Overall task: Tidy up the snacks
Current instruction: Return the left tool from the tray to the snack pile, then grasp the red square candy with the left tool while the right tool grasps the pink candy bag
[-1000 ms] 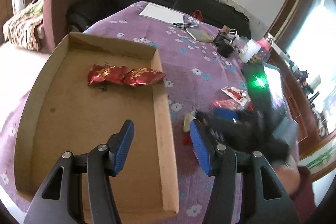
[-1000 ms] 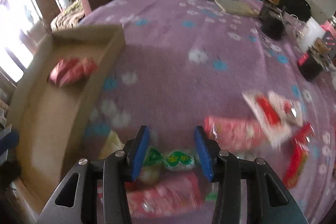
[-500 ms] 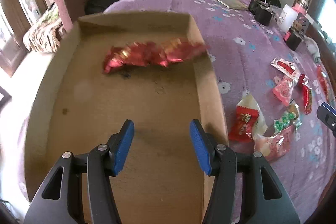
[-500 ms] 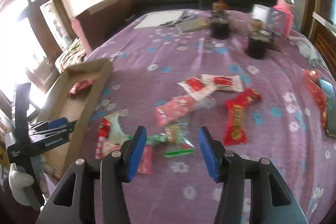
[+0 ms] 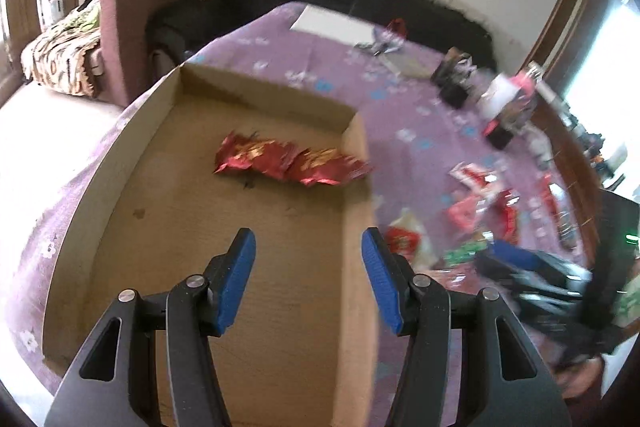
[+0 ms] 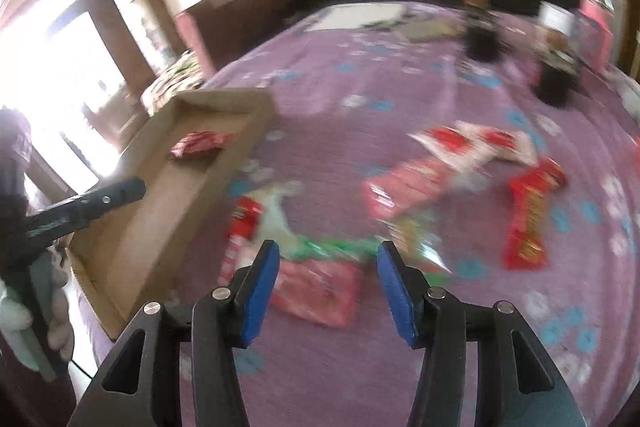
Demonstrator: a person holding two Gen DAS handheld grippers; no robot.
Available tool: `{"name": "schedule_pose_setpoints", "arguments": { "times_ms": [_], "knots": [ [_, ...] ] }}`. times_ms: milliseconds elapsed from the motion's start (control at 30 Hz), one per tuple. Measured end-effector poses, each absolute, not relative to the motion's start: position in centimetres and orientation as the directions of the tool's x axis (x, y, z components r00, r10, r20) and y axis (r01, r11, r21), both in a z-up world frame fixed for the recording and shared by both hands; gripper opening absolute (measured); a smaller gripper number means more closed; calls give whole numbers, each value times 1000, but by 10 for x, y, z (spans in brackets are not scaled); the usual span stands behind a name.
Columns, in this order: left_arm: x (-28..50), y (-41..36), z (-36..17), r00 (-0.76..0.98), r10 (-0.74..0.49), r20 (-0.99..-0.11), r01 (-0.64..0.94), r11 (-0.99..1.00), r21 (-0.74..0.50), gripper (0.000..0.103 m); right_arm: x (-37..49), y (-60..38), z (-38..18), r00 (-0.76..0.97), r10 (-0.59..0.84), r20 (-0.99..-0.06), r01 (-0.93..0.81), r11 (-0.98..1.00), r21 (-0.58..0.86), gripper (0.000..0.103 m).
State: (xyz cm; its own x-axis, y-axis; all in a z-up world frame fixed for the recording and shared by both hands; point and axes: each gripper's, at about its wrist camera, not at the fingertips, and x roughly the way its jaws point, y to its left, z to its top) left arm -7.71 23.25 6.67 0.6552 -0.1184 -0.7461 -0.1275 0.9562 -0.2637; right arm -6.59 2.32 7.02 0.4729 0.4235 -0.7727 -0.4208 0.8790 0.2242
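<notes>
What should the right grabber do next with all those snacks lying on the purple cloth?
Probably lower the right gripper onto the green snack packet just ahead of its open, empty jaws. Only the red packets lie in the cardboard tray.

A cardboard tray (image 6: pixel 188 211) sits left on the worktop (image 6: pixel 320 79); two wrappers (image 5: pixel 288 163) lie inside, loose snacks (image 6: pixel 420 183) to its right.
</notes>
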Motion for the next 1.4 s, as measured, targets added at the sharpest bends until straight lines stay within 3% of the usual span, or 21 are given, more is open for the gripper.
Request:
{"name": "schedule_pose_setpoints", "arguments": {
  "times_ms": [233,367,567,733,867,1033,1167,1300,1400],
  "knots": [
    [-90,223,79,672,-195,-714,-77,941,-329,54,-38,87,47,375,455,-808,-500,833,237,52],
    [-91,218,80,665,-208,-717,-59,942,-329,54,-39,95,38,390,406,-826,-502,846,178,37],
    [-91,207,80,656,-261,-709,-11,935,-354,54,-59,32,42,412,298,-861,-341,927,158,39],
    [-86,179,78,629,-310,-713,52,932,-359,54,-77,-45,63,477,351,-806,-218,935,278,38],
    [-83,159,72,598,-355,-718,96,921,-376,54,-91,-86,75,557,233,-797,-135,973,190,41],
    [-81,143,63,559,-393,-730,112,908,-404,54,-116,-78,73,490,401,-774,-349,904,247,40],
    [-80,135,60,535,-404,-742,115,905,-410,54,-126,-34,59,442,407,-800,-519,843,142,41],
    [-80,130,61,524,-394,-755,120,912,-392,54,-126,-12,43,415,392,-821,-563,820,107,41],
    [-75,126,58,506,-391,-769,124,915,-383,54,-129,-12,38,413,394,-821,-559,822,113,29]
  ]
}}
